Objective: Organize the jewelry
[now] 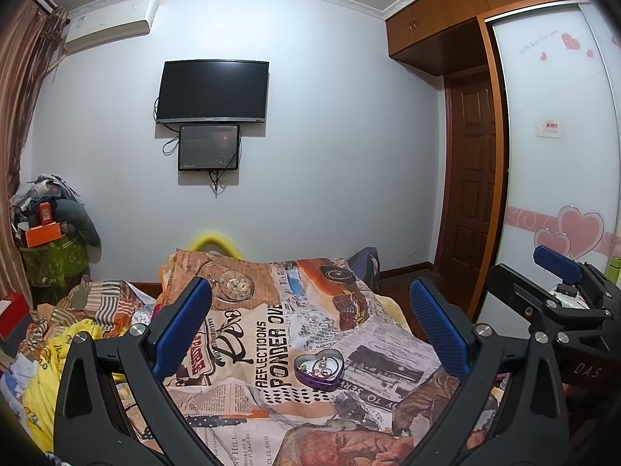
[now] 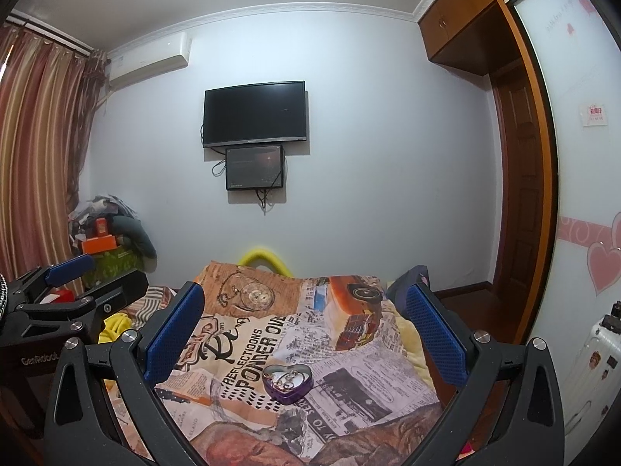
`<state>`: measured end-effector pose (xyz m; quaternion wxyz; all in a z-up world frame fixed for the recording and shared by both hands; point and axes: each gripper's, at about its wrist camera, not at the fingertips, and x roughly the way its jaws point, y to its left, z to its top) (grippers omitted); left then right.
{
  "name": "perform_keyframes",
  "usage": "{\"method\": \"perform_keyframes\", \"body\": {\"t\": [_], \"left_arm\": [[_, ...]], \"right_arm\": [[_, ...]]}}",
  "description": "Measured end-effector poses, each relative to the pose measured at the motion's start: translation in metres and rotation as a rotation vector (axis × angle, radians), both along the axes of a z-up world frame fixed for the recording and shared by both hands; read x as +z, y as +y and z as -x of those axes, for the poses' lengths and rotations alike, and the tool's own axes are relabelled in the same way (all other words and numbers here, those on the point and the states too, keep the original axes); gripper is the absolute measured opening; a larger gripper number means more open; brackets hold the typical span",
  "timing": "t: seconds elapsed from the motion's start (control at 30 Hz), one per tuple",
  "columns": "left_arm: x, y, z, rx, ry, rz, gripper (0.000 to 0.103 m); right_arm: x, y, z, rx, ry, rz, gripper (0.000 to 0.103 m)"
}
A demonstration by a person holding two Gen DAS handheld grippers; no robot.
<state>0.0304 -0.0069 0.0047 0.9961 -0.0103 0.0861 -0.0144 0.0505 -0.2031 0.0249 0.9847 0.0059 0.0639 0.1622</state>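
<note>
While both grippers hang above the bed, each with its blue-padded fingers spread wide and nothing between them, a purple heart-shaped tin (image 1: 319,368) sits on the newsprint-patterned quilt (image 1: 271,334). The tin is lidless, and small rings and other jewelry (image 1: 322,366) lie tangled inside it; single pieces are too small to tell apart. In the left wrist view the left gripper (image 1: 310,326) frames the tin, which lies nearer its right finger, and the right gripper (image 1: 559,272) shows at the right edge, well apart from the tin. In the right wrist view the tin (image 2: 288,382) lies roughly midway between the fingers of the right gripper (image 2: 306,330), clear of both. A TV (image 1: 212,91) hangs on the far wall, with a smaller screen (image 1: 209,147) just below it.
</note>
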Motion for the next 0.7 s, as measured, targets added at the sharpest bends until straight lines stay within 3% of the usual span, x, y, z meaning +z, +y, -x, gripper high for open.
{"method": "perform_keyframes", "body": {"t": [0.7], "left_arm": [[-0.011, 0.003, -0.016, -0.008, 0.036, 0.009, 0.103]], "right_arm": [[-0.008, 0.000, -0.014, -0.015, 0.037, -0.003, 0.103]]}}
